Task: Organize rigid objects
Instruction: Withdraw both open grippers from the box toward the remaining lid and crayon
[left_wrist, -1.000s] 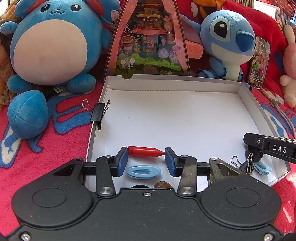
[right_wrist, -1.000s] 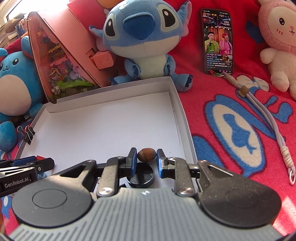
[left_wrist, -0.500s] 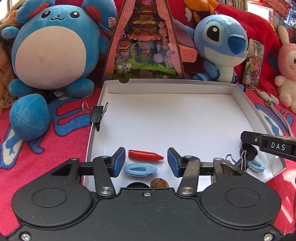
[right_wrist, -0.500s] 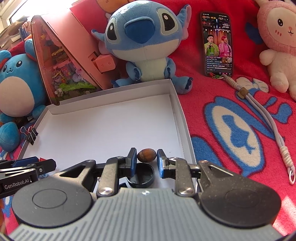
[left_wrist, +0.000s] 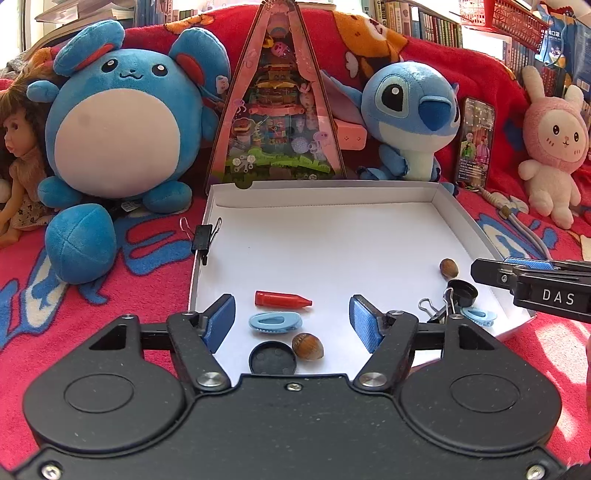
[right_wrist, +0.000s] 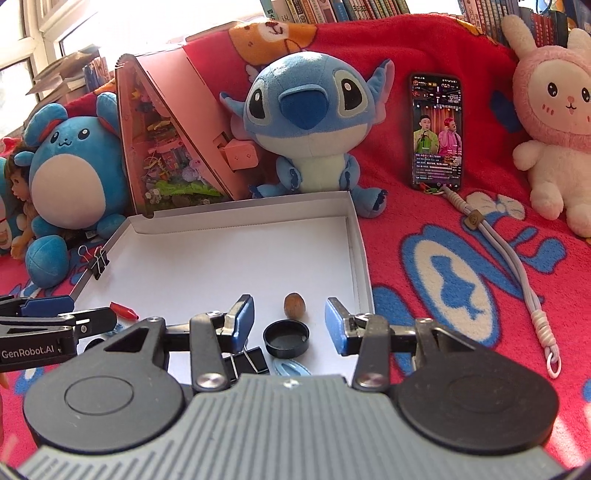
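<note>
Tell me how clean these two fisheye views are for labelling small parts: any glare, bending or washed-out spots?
Left wrist view: sunlight washes out the red blanket at lower right; the white box bows from fisheye bending; the red crayon and near hazelnut stay sharp. Right wrist view: the window at top left is blown out; the phone screen reads clearly.

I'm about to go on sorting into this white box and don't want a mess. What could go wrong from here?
1. The hazelnut lies loose between the opening jaws of the right gripper; a nudge could roll it.
2. The red crayon lies free ahead of the opening left gripper and could be knocked.
3. The binder clip sits on the box's wall and might drop.
</note>
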